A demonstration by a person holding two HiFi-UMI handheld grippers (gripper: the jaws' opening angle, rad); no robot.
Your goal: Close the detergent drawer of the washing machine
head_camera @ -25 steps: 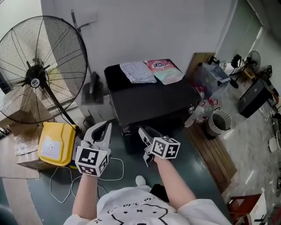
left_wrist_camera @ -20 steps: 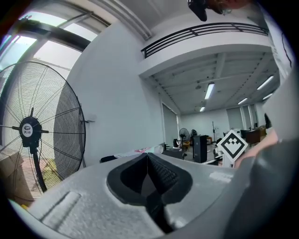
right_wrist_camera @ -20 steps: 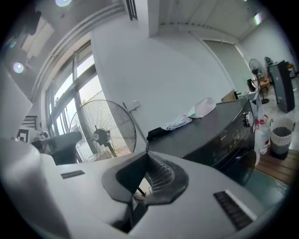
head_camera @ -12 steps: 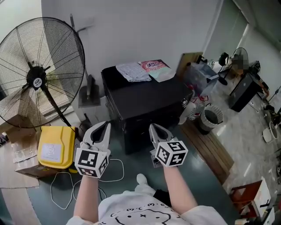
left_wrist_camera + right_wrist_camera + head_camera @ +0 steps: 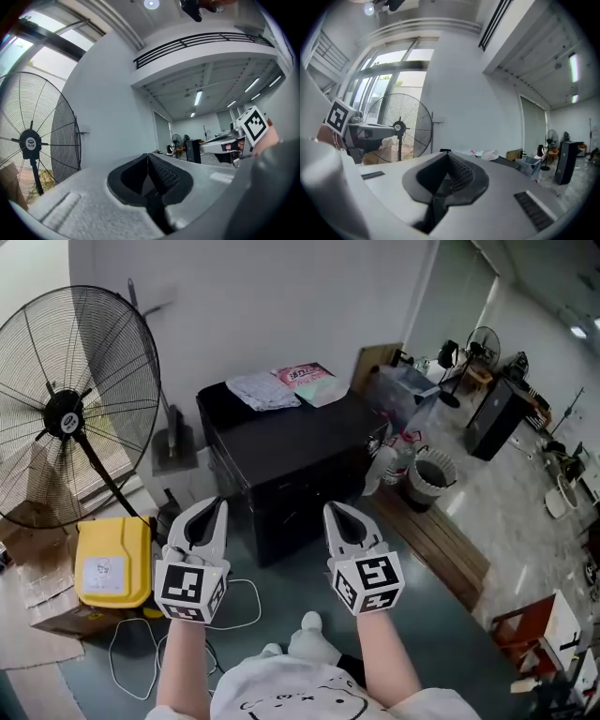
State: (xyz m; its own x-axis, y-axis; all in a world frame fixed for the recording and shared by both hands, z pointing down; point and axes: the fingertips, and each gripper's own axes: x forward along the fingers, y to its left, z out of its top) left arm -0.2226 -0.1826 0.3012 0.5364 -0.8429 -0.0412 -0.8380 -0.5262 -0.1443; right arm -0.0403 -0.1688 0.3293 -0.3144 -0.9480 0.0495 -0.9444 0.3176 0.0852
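The black washing machine [image 5: 291, 446] stands against the wall ahead of me, and I cannot make out its detergent drawer on the dark front [image 5: 281, 512]. My left gripper [image 5: 208, 507] is held upright short of the machine's left front corner, jaws shut and empty. My right gripper [image 5: 336, 512] is upright beside it, off the right front, also shut on nothing. In the left gripper view the left gripper's tips [image 5: 148, 155] meet, with the right gripper [image 5: 234, 140] off to the side. In the right gripper view the right gripper's tips [image 5: 449, 154] meet too.
A folded cloth [image 5: 262, 390] and a pink packet [image 5: 305, 376] lie on the machine's top. A big floor fan [image 5: 70, 409] and a yellow container [image 5: 111, 563] stand at the left. A white cable [image 5: 234, 615] lies on the floor. At the right are a bin [image 5: 427, 479] and wooden boards [image 5: 441, 545].
Both grippers have come back from the machine's front and risen. The right gripper was tilted close to the front panel and now stands upright, rolled over, farther off.
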